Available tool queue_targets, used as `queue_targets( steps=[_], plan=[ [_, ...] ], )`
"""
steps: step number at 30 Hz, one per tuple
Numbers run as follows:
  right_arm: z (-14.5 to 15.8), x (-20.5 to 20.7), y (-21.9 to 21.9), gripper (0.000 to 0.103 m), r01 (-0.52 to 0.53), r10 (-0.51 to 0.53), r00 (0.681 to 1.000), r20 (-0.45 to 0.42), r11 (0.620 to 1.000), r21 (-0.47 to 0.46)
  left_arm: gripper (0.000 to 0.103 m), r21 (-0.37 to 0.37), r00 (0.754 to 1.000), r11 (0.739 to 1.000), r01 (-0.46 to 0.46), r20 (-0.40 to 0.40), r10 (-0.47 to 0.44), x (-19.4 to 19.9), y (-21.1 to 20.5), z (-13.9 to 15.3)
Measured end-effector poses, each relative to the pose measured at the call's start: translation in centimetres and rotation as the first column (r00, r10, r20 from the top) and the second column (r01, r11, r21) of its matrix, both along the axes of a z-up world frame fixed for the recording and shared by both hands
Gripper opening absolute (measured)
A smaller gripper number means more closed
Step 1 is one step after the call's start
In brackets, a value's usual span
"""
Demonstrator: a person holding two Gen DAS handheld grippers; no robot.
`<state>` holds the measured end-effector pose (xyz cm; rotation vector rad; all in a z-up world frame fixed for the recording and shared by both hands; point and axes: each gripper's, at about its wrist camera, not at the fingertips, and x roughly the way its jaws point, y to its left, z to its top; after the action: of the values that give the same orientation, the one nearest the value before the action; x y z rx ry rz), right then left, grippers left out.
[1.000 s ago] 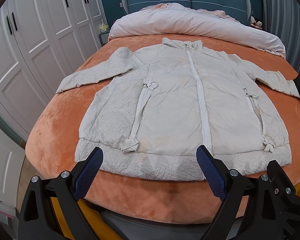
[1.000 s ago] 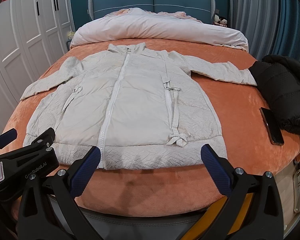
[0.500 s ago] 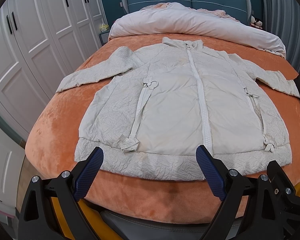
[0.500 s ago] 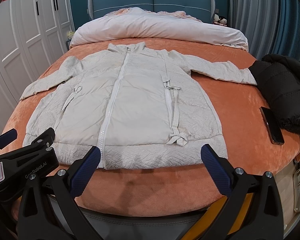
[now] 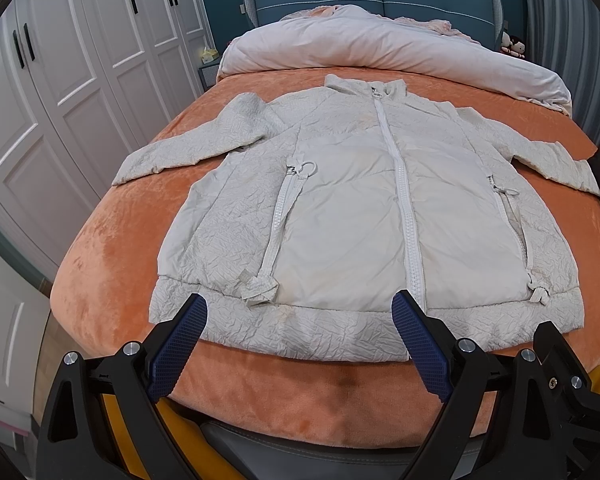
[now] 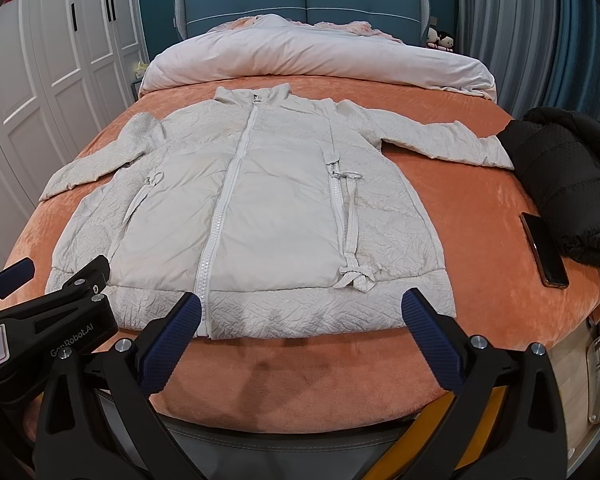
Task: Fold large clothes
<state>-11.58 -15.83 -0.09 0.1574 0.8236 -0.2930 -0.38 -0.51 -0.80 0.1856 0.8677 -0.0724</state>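
A cream zip-up jacket (image 5: 352, 224) lies flat and face up on the orange bedspread (image 5: 112, 240), zipped, both sleeves spread outward, hem toward me. It also shows in the right wrist view (image 6: 276, 216). My left gripper (image 5: 300, 312) is open and empty, hovering just short of the hem's left half. My right gripper (image 6: 302, 312) is open and empty, just short of the hem's right half. The left gripper's body (image 6: 48, 320) shows at the lower left of the right wrist view.
A black puffer jacket (image 6: 568, 176) lies on the bed's right side with a phone (image 6: 544, 248) beside it. A folded pale duvet (image 6: 316, 60) lies across the head of the bed. White wardrobe doors (image 5: 60, 80) stand on the left.
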Motion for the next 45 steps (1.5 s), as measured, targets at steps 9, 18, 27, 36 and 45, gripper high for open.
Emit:
queue_targets(
  steps=[9,18,27,36,45],
  plan=[
    [0.1,0.1,0.0,0.098,-0.001,0.001,1.0,-0.001,1.0,-0.001,0.089,0.002,1.0,1.0,0.0,0.001,0.0,0.0,0.0,0.0],
    [-0.1,0.1,-0.2,0.098,0.0,0.0,1.0,-0.008,1.0,0.002,0.089,0.0,1.0,1.0,0.0,-0.001,0.0,0.0,0.0,0.0],
    [-1.3,0.8,0.0,0.098,0.001,0.0,0.999,-0.036,1.0,0.009,0.089,0.008,1.0,1.0,-0.001,-0.024,0.001,0.2,0.0,-1.0],
    [-4.5,4.6,-10.2,0.098,0.107,-0.101,0.994,-0.043,0.98,0.167,0.093,-0.059,0.997,0.997,-0.056,-0.059,0.053,5.3,1.6,-2.3],
    [-7.2,13.7,-35.2,0.098,0.388,-0.404,0.915,-0.001,0.877,0.284,0.093,-0.02,0.991,0.992,-0.124,-0.042,0.123,16.5,3.3,-4.3]
  ],
)
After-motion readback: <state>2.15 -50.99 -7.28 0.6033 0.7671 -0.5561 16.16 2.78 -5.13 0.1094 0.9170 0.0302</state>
